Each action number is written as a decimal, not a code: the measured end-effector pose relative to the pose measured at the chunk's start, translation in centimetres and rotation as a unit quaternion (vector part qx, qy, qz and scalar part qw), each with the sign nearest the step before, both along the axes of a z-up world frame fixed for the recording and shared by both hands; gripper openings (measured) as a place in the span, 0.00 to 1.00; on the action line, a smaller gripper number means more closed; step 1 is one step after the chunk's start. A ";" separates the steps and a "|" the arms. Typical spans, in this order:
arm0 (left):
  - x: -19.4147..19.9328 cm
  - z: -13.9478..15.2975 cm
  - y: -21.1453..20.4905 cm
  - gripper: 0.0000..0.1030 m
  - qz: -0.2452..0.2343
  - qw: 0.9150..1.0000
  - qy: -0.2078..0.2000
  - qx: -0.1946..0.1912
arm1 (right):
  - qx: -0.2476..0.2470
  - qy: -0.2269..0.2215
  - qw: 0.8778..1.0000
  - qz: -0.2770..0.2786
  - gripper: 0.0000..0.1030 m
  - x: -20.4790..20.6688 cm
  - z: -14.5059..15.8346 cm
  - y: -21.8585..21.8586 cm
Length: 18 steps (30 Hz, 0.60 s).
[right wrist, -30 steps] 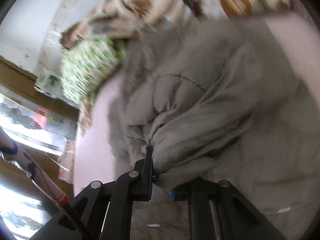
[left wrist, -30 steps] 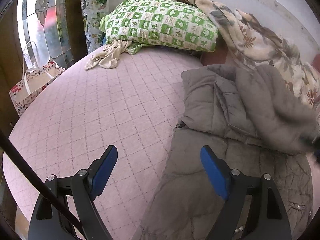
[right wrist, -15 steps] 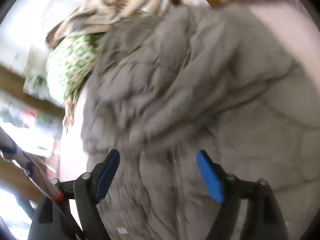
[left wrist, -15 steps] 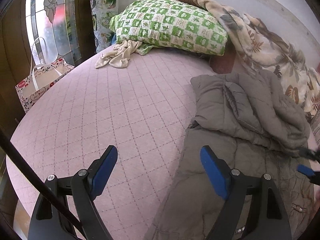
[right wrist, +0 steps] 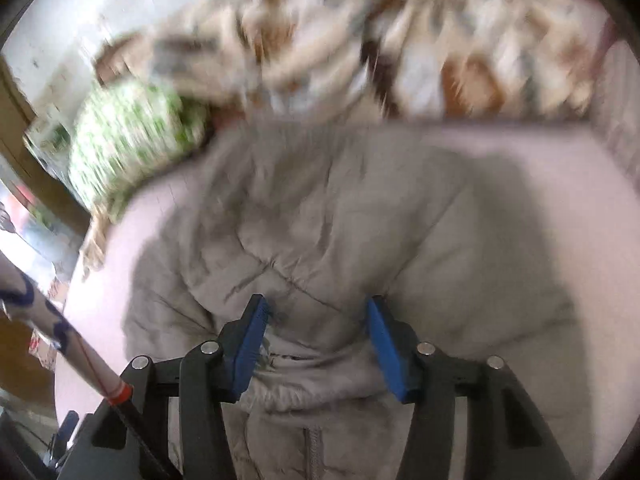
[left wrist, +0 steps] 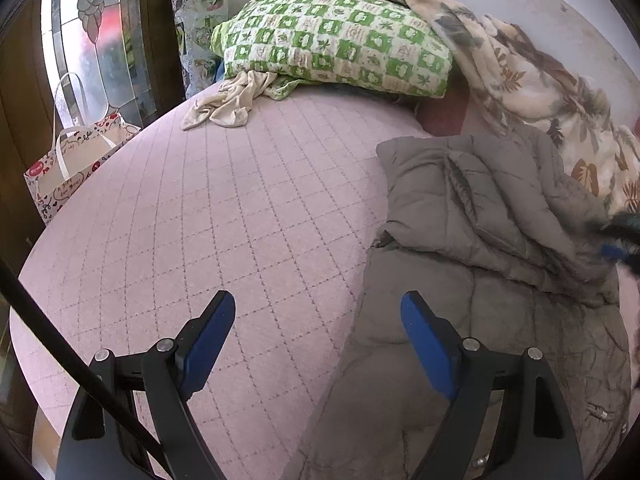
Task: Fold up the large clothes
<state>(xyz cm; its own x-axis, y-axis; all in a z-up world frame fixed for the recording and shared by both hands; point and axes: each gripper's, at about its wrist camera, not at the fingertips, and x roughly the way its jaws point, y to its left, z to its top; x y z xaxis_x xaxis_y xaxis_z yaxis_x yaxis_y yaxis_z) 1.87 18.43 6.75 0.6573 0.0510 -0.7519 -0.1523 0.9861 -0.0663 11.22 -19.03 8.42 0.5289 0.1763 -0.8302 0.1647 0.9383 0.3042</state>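
Left hand-held gripper (left wrist: 318, 338), nearest the viewer, jaws spread wide and holding nothing, above the pink quilted bed (left wrist: 200, 220) at the grey padded jacket's (left wrist: 480, 240) near edge. Right hand-held gripper (right wrist: 316, 336), jaws partly apart and just closing, blue pads (right wrist: 248, 344) flanking a raised fold of the jacket (right wrist: 320, 220); whether they press on it cannot be told through the blur. The jacket lies on the bed's right side, its upper part folded over. Beyond: cream cloth (left wrist: 228, 104), green checked pillow (left wrist: 340, 48), leaf-print blanket (left wrist: 540, 92).
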 end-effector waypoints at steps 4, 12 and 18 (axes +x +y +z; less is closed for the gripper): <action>0.7 -0.2 0.4 0.82 0.003 1.000 0.002 0.001 | -0.011 0.047 0.999 0.014 0.58 1.8 -4.4 1.6; 0.2 -0.8 0.1 0.82 -0.017 1.000 0.014 -0.010 | 0.011 0.004 0.999 0.031 0.68 -4.1 0.8 -1.0; -0.8 -2.0 -0.2 0.82 -0.034 0.999 0.034 -0.013 | -0.033 0.054 0.997 0.043 0.68 -12.8 -1.3 -5.5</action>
<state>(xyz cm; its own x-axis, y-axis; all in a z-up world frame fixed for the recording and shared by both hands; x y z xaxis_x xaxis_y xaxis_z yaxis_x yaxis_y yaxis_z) 1.03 18.24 4.72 0.6063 -0.0122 -0.7951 -0.0910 0.9922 -0.0847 -1.56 -24.55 7.15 0.4218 0.1606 -0.8924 0.1101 0.9678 0.2263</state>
